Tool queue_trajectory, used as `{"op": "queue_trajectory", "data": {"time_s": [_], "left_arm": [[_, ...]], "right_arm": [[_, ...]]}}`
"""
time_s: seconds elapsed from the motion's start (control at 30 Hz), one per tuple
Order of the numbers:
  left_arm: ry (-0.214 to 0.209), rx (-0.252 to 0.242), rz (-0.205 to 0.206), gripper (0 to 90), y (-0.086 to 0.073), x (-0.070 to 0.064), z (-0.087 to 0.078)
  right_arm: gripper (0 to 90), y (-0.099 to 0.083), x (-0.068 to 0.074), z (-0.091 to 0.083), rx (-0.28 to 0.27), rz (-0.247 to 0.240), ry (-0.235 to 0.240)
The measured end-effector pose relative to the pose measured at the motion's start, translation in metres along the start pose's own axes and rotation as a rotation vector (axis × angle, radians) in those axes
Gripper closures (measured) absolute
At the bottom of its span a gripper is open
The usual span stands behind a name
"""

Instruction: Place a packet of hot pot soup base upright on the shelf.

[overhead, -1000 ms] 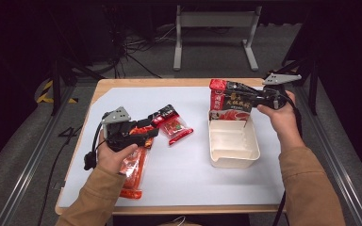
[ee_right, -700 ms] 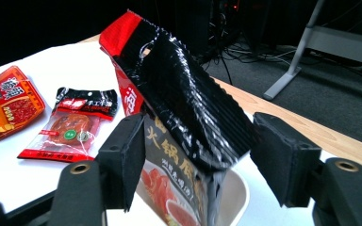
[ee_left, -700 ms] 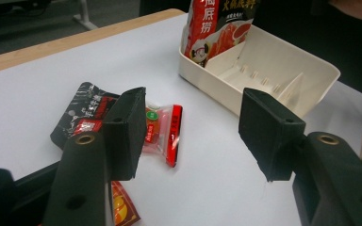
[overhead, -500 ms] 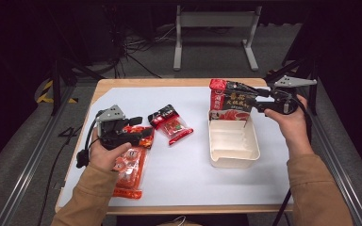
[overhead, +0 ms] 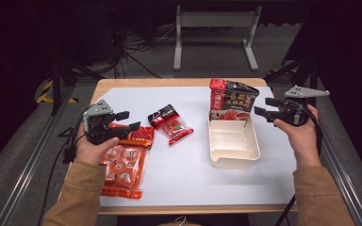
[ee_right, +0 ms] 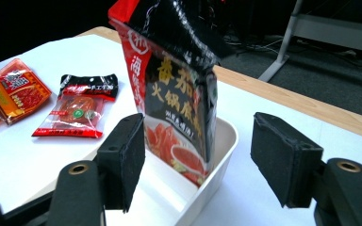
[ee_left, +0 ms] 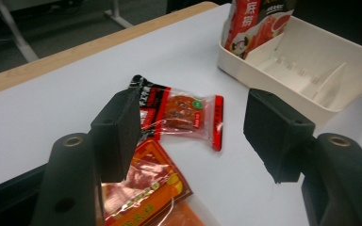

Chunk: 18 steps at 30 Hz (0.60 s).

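Table; orange packet partly hand-covered

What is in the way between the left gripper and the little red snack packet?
Nothing that shows. The left gripper is open and hangs above the corner of the big orange packet, which lies under it, not in front. The small red packet lies just past that on bare white table.
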State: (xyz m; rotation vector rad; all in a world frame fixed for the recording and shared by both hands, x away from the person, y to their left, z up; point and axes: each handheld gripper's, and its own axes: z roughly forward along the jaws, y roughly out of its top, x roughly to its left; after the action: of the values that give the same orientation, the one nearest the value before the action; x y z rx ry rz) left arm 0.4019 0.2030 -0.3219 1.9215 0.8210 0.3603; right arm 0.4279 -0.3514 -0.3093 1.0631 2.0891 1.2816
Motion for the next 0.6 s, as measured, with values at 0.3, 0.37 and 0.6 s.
{"op": "queue_trajectory", "data": {"time_s": [0.3,0.37,0.6], "left_arm": [[0.045,0.009,-0.032,36.9,-0.003,0.021,-0.014],[0.059,0.01,-0.028,35.0,-0.004,0.025,-0.014],[0.094,0.024,-0.02,34.6,-0.008,0.04,-0.017]], "right_arm": [[35.9,-0.024,0.012,-0.005,0.001,-0.022,-0.011],[35.9,-0.029,0.015,-0.005,-0.009,-0.022,0.003],[36.1,-0.043,0.017,-0.001,-0.005,-0.006,0.041]]}}
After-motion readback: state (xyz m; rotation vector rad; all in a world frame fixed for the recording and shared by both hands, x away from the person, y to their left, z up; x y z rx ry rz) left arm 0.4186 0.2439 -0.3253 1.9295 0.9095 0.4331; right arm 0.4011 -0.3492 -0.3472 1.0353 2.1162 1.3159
